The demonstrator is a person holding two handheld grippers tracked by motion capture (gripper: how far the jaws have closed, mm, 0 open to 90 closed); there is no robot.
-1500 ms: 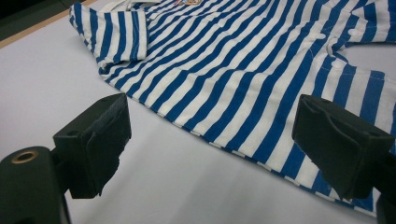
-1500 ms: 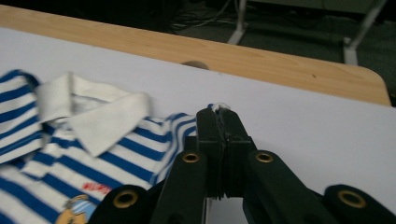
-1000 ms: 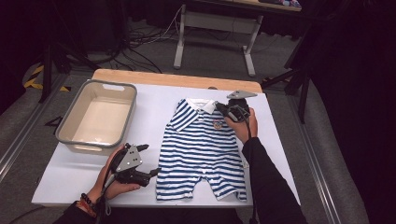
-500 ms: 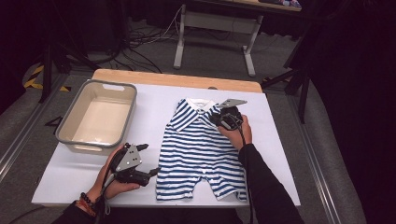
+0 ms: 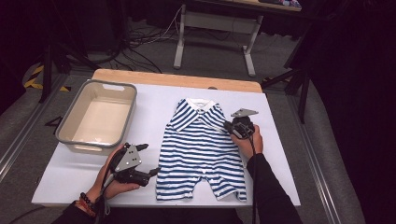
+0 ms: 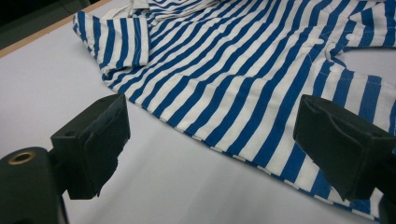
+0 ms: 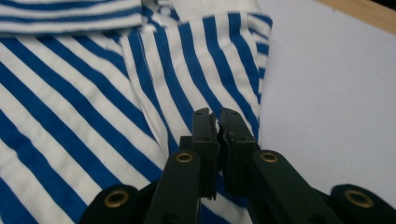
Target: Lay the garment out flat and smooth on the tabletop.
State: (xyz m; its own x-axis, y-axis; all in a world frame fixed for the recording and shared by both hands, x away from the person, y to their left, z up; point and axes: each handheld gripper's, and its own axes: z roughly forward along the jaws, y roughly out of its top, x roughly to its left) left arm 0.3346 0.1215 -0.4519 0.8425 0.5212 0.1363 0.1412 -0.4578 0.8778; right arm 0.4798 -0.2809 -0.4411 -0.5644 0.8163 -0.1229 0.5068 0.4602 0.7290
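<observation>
Jaws, left gripper: wide apart, holding nothing, low at the near left hem of the striped romper.
Jaws, right gripper: have just been closing, now all but together on the romper's sleeve; whether cloth is pinched, cannot tell.
Romper: flat on the white table, collar away.
Tub: farther left of the romper, well apart.

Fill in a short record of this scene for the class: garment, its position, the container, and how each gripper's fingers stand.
garment: blue-and-white striped romper
position: spread flat on the white table, collar away from the person
container: grey tub, left of the romper
left gripper: fingers open, at the romper's side edge
right gripper: fingers shut, over the romper's sleeve; whether they pinch cloth cannot be told
</observation>
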